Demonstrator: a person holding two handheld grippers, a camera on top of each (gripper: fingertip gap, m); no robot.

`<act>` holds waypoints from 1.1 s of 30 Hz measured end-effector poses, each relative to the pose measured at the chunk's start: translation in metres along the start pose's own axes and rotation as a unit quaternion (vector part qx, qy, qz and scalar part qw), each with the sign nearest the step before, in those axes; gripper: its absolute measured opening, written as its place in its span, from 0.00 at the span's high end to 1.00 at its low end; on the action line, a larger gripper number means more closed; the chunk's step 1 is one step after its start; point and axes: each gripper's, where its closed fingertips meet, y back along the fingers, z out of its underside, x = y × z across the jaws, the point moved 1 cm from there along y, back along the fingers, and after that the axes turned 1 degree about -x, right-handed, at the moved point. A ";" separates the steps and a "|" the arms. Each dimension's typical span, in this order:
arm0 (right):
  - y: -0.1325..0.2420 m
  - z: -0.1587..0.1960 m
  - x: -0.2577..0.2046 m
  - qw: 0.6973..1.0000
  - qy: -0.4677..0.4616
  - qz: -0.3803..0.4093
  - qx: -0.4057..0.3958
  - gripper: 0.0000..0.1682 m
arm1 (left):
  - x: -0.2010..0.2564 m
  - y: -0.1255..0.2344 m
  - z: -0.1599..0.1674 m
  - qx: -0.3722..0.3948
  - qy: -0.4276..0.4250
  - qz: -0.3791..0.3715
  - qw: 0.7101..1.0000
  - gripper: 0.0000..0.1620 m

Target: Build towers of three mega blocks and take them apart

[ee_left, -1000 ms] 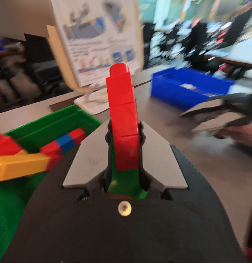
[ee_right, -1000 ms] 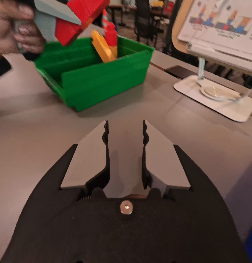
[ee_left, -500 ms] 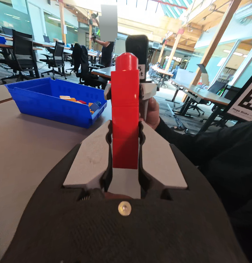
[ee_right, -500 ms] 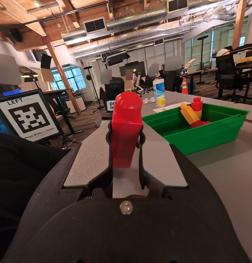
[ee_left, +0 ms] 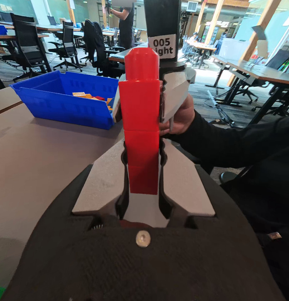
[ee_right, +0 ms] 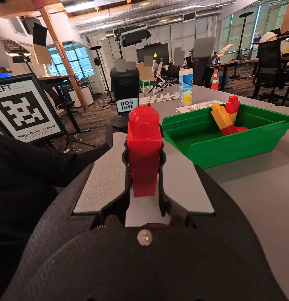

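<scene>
Tower (ee_left: 141, 123) of three red blocks sits mid-air between both tools, above the grey table (ee_left: 42, 154). Left gripper (ee_left: 142, 162) is clamped on the lower blocks; right gripper (ee_right: 144, 162) is clamped on the top block, w/ its stud at 12 o'clock in that view. Judgement: the step is pulling the top block off, so hold the left side rigid, pull straight along the tower axis, add a slight rock if it sticks, and avoid twisting so the lower two stay joined. Blue bin (ee_left: 67, 104) w/ loose blocks lies at 10 o'clock in left view; green bin (ee_right: 230, 146) w/ yellow/red towers (ee_right: 225, 117) at 2 o'clock in right view. Writing visible, not repeated: white stickers on both camera posts, a framed marker sign (ee_right: 24, 107) at 9 o'clock, a labelled wipes canister (ee_right: 185, 87).
</scene>
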 end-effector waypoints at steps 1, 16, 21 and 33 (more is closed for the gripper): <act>0.000 0.001 0.002 1.000 0.001 0.005 -0.004 0.81 | -0.003 0.000 0.002 -0.007 -0.006 -0.013 1.000 0.78; -0.002 0.017 0.036 0.991 0.021 0.125 -0.038 0.81 | -0.045 -0.004 0.021 -0.094 -0.094 -0.204 0.970 0.79; -0.001 0.015 0.035 0.992 0.010 0.121 -0.030 0.80 | -0.040 -0.004 0.020 -0.086 -0.087 -0.185 0.975 0.79; 0.018 -0.015 -0.010 0.999 0.023 -0.021 0.016 0.80 | 0.007 -0.003 0.008 -0.024 0.003 0.010 1.000 0.79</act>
